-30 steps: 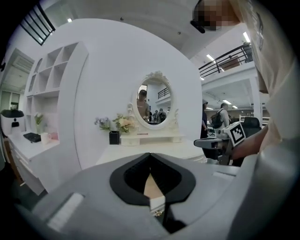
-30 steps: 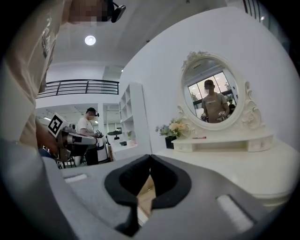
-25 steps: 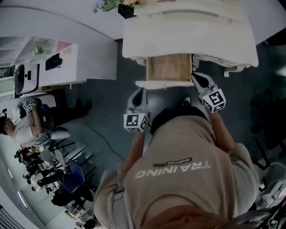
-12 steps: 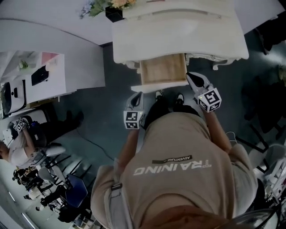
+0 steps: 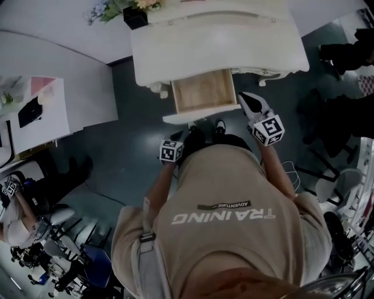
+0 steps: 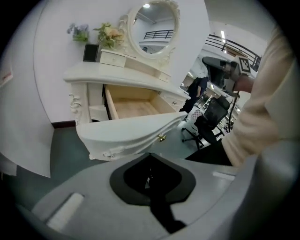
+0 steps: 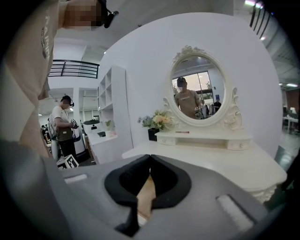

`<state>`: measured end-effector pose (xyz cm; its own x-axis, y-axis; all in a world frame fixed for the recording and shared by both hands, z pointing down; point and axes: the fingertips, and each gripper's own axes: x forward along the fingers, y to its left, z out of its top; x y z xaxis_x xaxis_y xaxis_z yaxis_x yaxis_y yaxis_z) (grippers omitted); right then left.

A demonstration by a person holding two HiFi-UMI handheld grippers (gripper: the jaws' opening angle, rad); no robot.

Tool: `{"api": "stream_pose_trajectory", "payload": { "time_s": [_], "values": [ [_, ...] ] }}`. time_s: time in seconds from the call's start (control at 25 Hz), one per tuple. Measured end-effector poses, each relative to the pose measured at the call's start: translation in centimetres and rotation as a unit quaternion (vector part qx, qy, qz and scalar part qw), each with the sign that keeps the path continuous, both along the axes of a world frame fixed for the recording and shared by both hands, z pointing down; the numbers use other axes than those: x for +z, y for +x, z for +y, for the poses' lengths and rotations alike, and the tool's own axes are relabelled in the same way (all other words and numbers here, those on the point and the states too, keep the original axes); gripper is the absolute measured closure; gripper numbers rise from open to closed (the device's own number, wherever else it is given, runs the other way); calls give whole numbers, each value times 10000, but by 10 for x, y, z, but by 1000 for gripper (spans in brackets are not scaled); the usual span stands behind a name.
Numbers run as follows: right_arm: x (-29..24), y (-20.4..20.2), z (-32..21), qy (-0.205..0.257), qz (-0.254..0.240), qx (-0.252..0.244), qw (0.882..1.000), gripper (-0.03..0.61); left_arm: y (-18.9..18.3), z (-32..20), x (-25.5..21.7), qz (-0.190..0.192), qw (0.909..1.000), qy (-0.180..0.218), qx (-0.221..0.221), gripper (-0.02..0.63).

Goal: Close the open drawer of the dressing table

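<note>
The white dressing table (image 5: 175, 52) stands at the top of the head view with its wooden drawer (image 5: 203, 92) pulled out. The drawer's white front panel (image 5: 201, 114) faces me. My left gripper (image 5: 177, 135) hangs shut just below the panel's left end, apart from it. In the left gripper view the curved drawer front (image 6: 126, 133) with a small gold handle (image 6: 161, 137) fills the middle, a short way beyond the shut left gripper (image 6: 150, 154). My right gripper (image 5: 243, 96) sits shut beside the drawer's right front corner. The right gripper (image 7: 150, 157) points over the table top (image 7: 220, 164) toward the oval mirror (image 7: 197, 91).
A dark vase of flowers (image 5: 133, 14) stands on the table's back left corner. A white cabinet (image 5: 35, 111) lies to the left with a person (image 5: 13, 213) beyond it. Office chairs (image 5: 342, 178) stand to the right. My feet (image 5: 219, 125) are under the drawer front.
The table and drawer have slid left and up in the head view as I shifted. The left gripper has drawn in toward my body. The drawer stays open about as far.
</note>
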<state>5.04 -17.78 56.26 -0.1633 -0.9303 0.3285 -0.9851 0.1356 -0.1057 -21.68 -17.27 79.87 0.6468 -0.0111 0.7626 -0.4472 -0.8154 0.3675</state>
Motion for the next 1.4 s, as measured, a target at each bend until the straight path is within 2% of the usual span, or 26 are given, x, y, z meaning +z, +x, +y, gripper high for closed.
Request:
{"api": "stream_pose_trajectory", "payload": {
  "time_s": [0.12,0.28,0.56,0.8,1.04,1.24,1.4],
  "values": [
    [-5,4,-2,-58,201,96,9997,574,3,-5,8,20,9998,-161,119,607],
    [-12,16,-7,65,254,543,9982,574,8,-10,17,17,9980,-611,187,607],
    [-8,10,-24,94,200,640,9977,574,6,-39,24,-103,9968,-651,455,607],
    [1,30,-36,17,122,564,9983,574,13,-62,22,-195,9975,-678,64,607],
    [16,68,-72,128,-184,572,9981,574,42,-92,28,-341,9964,-749,-196,607],
    [18,96,-110,352,-315,361,9982,574,54,-128,26,-708,9945,-665,-386,607],
    [26,121,-125,218,9,-122,9997,574,84,-151,23,-792,9939,-514,-564,607]
  ]
}}
